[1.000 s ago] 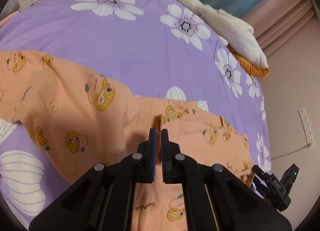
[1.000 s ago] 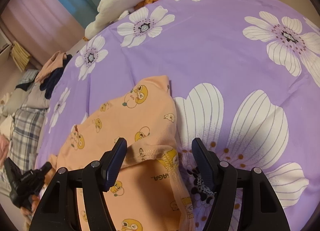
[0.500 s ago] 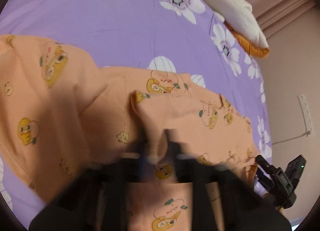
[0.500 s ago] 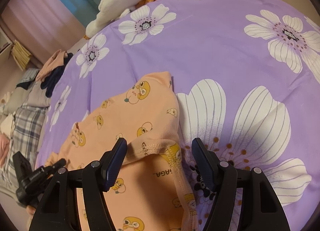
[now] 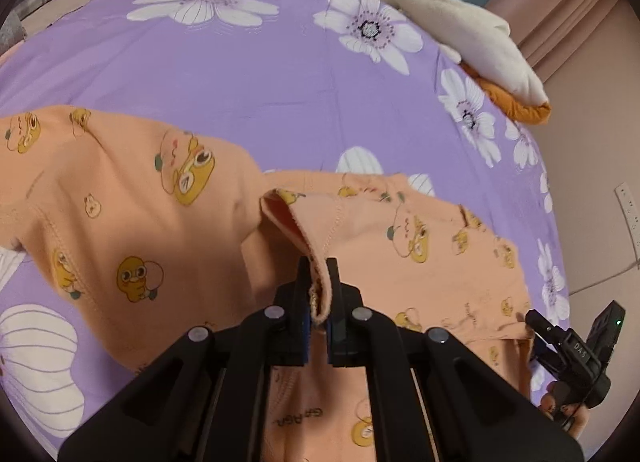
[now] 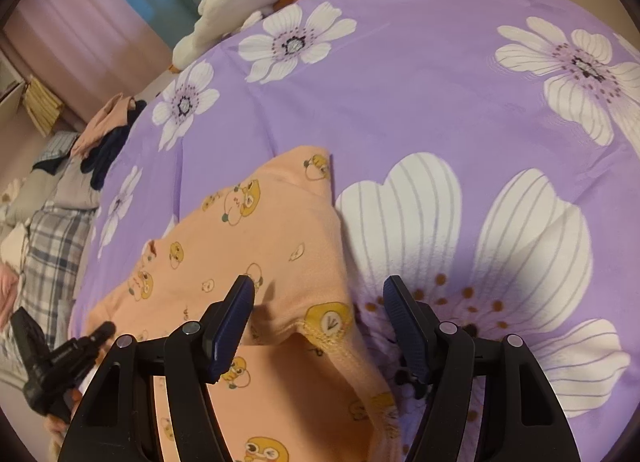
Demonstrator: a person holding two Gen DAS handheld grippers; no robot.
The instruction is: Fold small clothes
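Peach cotton garment printed with yellow cartoon ducks (image 5: 120, 222) lies spread on the purple bedsheet with white flowers (image 5: 240, 74). A stitched hem fold of it rises toward 12 o'clock from between the fingers of the left gripper (image 5: 318, 294), which pinch it narrowly. In the right wrist view the garment's edge (image 6: 304, 322) lies between the wide-spread fingers of the right gripper (image 6: 320, 302), untouched. A white and orange plush toy (image 5: 460, 30) rests at 1 o'clock.

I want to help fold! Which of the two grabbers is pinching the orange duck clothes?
The left gripper: it is shut on the orange garment's hem. The right gripper is wide open above it, holding nothing.
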